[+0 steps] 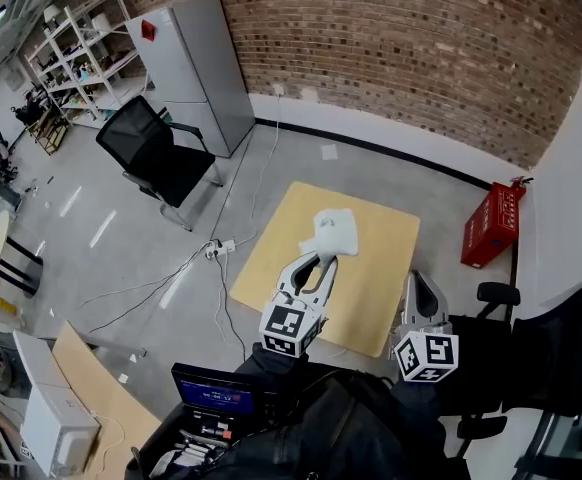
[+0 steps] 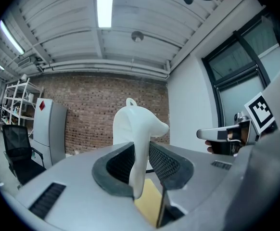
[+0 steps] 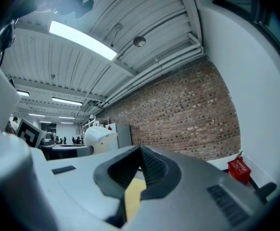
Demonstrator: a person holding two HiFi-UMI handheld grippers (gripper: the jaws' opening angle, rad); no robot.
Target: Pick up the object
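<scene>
Your left gripper [image 1: 323,261] gripped the white moulded plastic object [image 1: 333,230] at its twelve o'clock; your right gripper [image 1: 416,278], at three o'clock, sat closed and empty.

Smooth white plastic object [image 2: 134,125], matt wooden table [image 1: 381,280] (pale), rough brick wall [image 1: 421,38]

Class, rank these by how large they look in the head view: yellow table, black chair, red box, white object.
1. Table
2. Chair
3. Red box
4. White object: it looks smallest, but it is lifted nearer the camera, so its true size is unsure.
</scene>
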